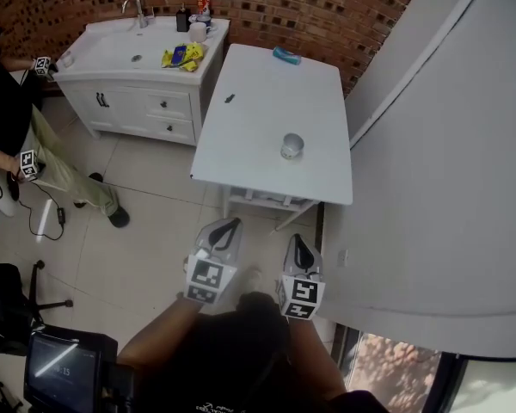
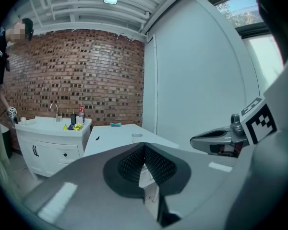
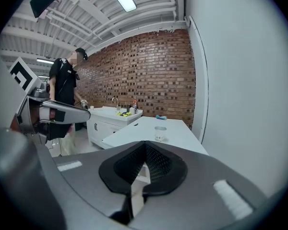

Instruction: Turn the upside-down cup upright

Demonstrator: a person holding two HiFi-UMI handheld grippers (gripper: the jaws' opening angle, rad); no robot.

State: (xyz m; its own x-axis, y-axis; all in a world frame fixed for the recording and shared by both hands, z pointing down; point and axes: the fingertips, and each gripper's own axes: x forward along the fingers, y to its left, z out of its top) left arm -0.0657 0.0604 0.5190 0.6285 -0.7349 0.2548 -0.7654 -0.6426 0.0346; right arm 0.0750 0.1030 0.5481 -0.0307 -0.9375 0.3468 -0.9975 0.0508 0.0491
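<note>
Standing back from the white rectangular table [image 1: 258, 119], I hold left fingers [image 1: 225, 231] and right fingers [image 1: 299, 252] clenched on nothing, the small pale cup [image 1: 292, 146] well apart, whether upright or inverted unclear.

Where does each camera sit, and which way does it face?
Head view: on the person's head, facing steeply down at table and cup; arms, left claw, right claw show.
Left gripper view: on the left claw, facing the table; its shut jaws, right claw show.
Right gripper view: on the right claw, facing the table; its shut jaws, left claw show.
All share the cup.
</note>
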